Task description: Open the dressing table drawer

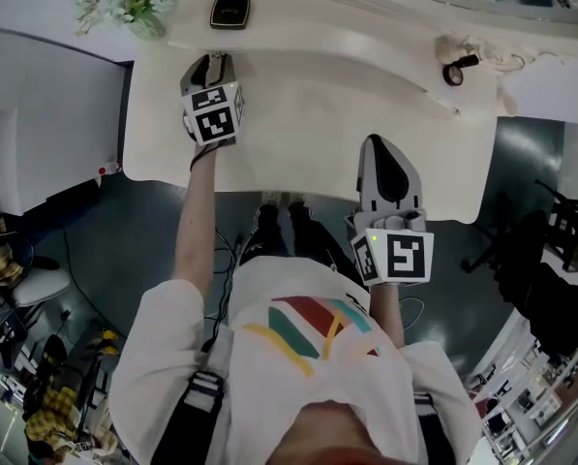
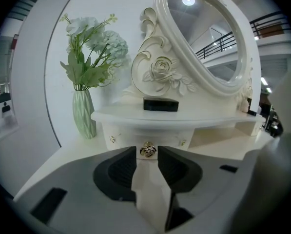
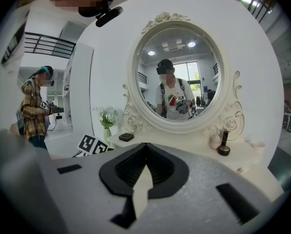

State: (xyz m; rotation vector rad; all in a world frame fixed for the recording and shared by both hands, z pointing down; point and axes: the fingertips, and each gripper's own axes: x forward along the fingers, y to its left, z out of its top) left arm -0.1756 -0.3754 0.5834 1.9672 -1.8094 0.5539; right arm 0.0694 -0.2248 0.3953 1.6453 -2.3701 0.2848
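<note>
The white dressing table (image 1: 318,114) has a small upper drawer (image 2: 128,138) with a gold rose knob (image 2: 148,149). My left gripper (image 2: 147,153) points at that drawer, and its dark pads stand on either side of the knob with narrow gaps, so it is open. In the head view the left gripper (image 1: 214,63) reaches over the table top at the back left. My right gripper (image 1: 380,145) hovers over the table's front edge, apart from the drawer. In its own view the right gripper (image 3: 145,145) is shut with nothing in it.
A green vase of flowers (image 2: 84,113) stands left of the drawer unit, and a black box (image 2: 161,104) lies on top of it. The oval mirror (image 3: 177,77) rises behind. A small dark bottle (image 3: 223,143) sits at the right. A person in plaid (image 3: 35,111) stands at the left.
</note>
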